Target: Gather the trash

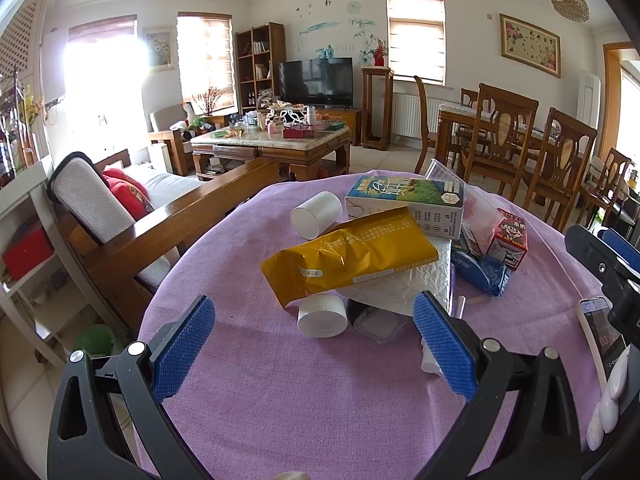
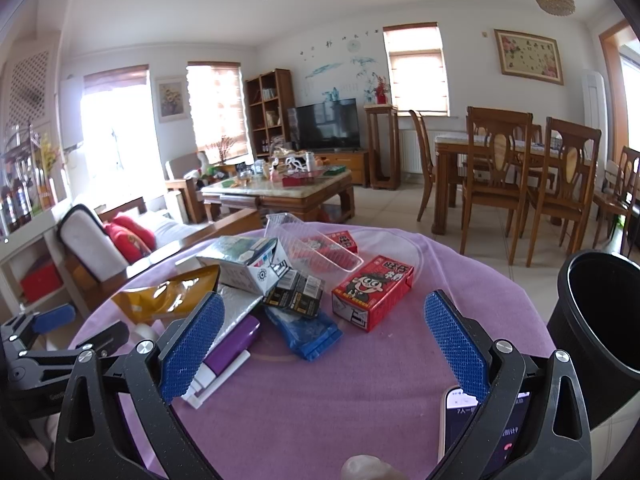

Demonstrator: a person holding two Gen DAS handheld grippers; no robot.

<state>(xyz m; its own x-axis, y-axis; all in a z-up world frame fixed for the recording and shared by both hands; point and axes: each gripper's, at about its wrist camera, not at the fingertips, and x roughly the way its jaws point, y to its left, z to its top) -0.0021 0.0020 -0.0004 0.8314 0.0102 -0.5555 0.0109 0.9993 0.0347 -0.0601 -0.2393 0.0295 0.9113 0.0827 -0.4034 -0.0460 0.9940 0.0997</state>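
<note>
The yellow pouch (image 1: 352,254) at centre frame reads "DIETARY FIBER SOLID DRINK" upside down. The phone (image 1: 604,336) at right edge shows "03:2". Other print is unreadable.

I read the tabletop (image 1: 280,400) as covered in plain lilac-purple cloth. Both grippers, left (image 1: 314,334) and right (image 2: 324,338), have black frames and blue pads with a fine diamond-grid texture. The foil pouch (image 1: 348,256) is mustard yellow with white lettering. The milk carton (image 1: 404,200) shows a green-and-blue field print over white panels. The small drink box (image 2: 372,292) is red with a cartoon face. The snack wrapper (image 2: 308,334) is blue. Two bottle caps (image 1: 322,316) are white. The bin (image 2: 596,332) is black.
</note>
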